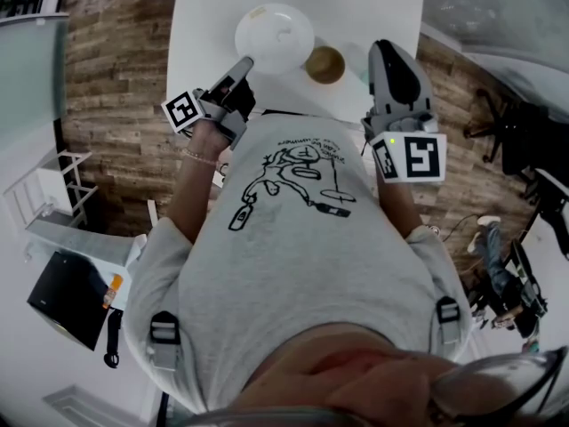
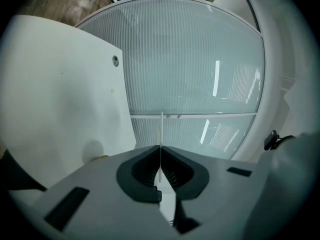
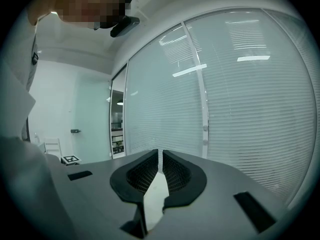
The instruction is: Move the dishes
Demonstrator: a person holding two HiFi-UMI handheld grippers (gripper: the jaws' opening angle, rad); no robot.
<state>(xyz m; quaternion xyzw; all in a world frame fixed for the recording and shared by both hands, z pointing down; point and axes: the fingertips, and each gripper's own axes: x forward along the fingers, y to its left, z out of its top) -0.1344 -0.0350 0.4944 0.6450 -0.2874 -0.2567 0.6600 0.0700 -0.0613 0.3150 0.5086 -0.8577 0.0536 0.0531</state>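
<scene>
Nearest the body, the right hand-held gripper [image 1: 384, 50] hangs with its jaws almost together and nothing between them. The left hand-held gripper [image 1: 245, 64] is clamped on the rim of the white plate [image 1: 274, 34], which is over the surface [image 1: 382, 7], resting or lifted I cannot tell, just beside a brown bowl [image 1: 325, 64]. Moving it well likely means holding the plate level and clear of that bowl. Only the left gripper view shows the rim pinched edge-on; only the head view shows the bowl.

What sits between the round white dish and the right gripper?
A small round brown bowl on the white table, between the round white dish and right gripper; head view.
</scene>
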